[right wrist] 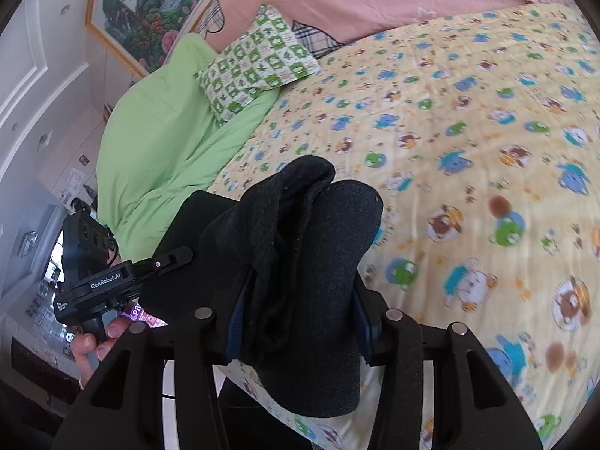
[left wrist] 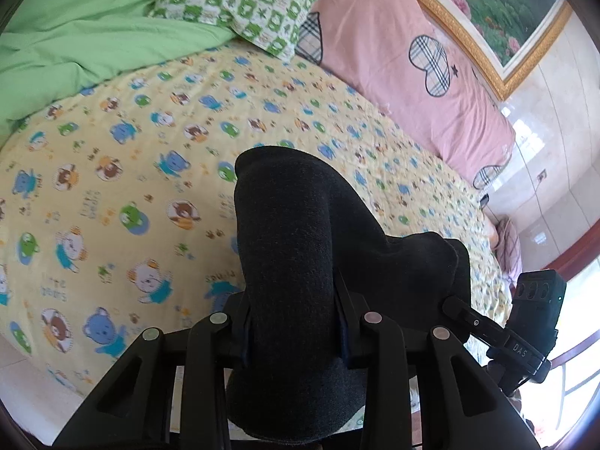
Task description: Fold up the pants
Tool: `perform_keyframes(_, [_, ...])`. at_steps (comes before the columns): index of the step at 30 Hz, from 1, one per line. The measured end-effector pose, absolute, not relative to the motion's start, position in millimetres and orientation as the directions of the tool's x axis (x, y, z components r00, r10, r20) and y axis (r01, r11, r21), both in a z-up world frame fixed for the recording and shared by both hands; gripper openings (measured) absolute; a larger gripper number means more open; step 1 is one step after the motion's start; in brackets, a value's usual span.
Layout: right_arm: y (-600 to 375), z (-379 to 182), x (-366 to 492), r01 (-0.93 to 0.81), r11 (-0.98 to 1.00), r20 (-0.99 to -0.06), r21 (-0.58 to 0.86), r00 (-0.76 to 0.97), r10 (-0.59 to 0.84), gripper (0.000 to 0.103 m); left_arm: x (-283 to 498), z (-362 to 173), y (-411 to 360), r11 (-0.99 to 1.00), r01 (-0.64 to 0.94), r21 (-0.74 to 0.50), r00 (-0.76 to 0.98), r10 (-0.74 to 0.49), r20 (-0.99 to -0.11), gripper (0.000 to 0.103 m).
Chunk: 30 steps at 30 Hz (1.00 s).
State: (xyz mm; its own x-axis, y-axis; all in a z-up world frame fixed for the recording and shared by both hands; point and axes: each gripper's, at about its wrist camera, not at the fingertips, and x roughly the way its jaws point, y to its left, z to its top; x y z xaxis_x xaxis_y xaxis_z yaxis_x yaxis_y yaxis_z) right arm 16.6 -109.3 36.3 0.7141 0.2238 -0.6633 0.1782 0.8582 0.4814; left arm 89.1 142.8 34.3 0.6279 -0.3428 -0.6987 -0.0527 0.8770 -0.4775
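The dark charcoal pants (left wrist: pixel 296 262) bulge up out of my left gripper (left wrist: pixel 294 332), which is shut on them; the cloth hides the fingertips. In the right wrist view the same pants (right wrist: pixel 311 262) are bunched in folds between the jaws of my right gripper (right wrist: pixel 300 332), shut on them too. Both grippers hold the cloth above the near edge of the bed. The right gripper also shows in the left wrist view (left wrist: pixel 525 333), and the left gripper in the right wrist view (right wrist: pixel 112 281), a bare hand on its handle. The rest of the pants hangs out of view.
The bed has a yellow bear-print sheet (left wrist: pixel 150 172). A green duvet (left wrist: pixel 75 37), a green checked pillow (left wrist: pixel 243 3) and a pink pillow with plaid hearts (left wrist: pixel 393 56) lie at its far side. A framed picture (left wrist: pixel 506 11) hangs on the wall behind.
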Motion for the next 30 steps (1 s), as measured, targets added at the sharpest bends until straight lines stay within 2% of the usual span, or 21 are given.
perform_keyframes(19, [-61, 47, 136, -0.017, 0.894, -0.646, 0.448, 0.685, 0.337, 0.049, 92, 52, 220, 0.874, -0.217, -0.435, 0.699, -0.173, -0.694, 0.033])
perform_keyframes(30, [-60, 36, 192, -0.049, 0.898, -0.665, 0.438, 0.654, 0.360, 0.049, 125, 49, 237, 0.877, -0.267, -0.400, 0.689, -0.116, -0.715, 0.033])
